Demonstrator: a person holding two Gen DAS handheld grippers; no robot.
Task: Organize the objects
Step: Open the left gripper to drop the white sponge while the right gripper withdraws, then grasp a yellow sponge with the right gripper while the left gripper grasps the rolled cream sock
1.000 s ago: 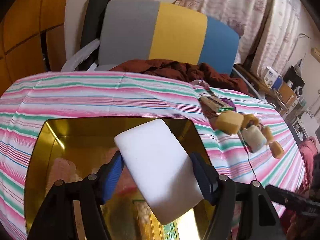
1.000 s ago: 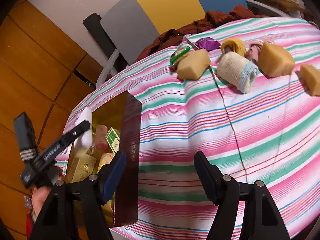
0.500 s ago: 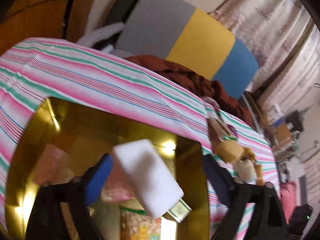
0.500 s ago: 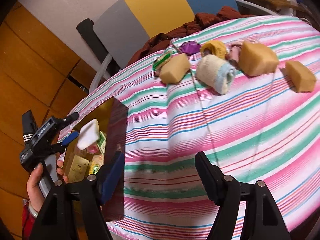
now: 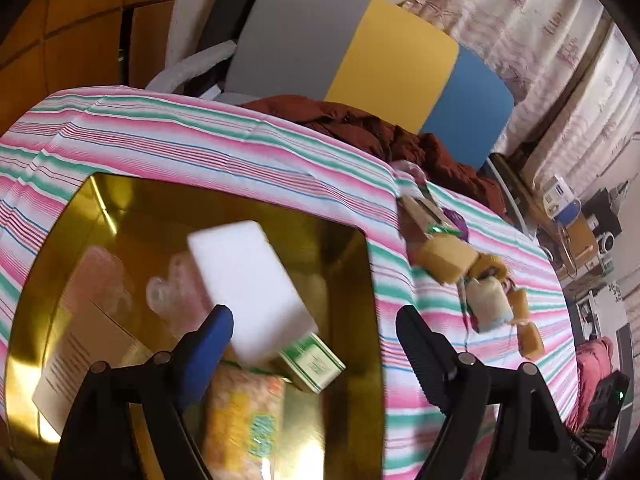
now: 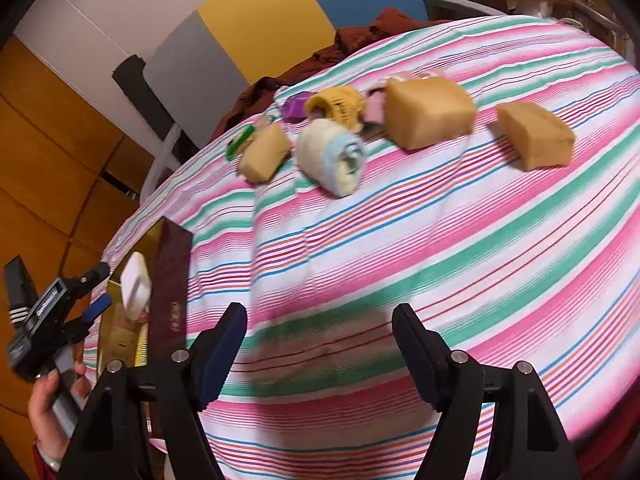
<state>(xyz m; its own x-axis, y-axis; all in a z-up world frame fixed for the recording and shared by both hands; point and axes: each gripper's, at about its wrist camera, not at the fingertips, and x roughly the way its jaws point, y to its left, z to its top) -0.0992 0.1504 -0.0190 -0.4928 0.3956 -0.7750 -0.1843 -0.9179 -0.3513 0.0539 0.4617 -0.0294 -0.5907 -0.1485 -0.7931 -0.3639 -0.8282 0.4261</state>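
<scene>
Over gold-lined open box (image 5: 100,216): white rectangular foam block (image 5: 250,288), tilted, free of left claw (image 5: 314,332), spread wide. Right claw (image 6: 320,336) apart, empty, above striped counter (image 6: 480,248). Likely light, squashy; best pinched across short sides.

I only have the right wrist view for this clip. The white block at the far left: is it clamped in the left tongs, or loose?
Observer: Loose. The left wrist view shows the left tongs wide open, with one finger standing well clear of the white block.
Operator: What is under it? The box wall hides that from me.
Observer: The gold-lined box holds other things. The block's lower end seems to rest against a small green-and-white carton.
Operator: Anything else inside?
Observer: A yellow patterned packet, a printed paper sheet and something pink, too blurred to name.
</scene>
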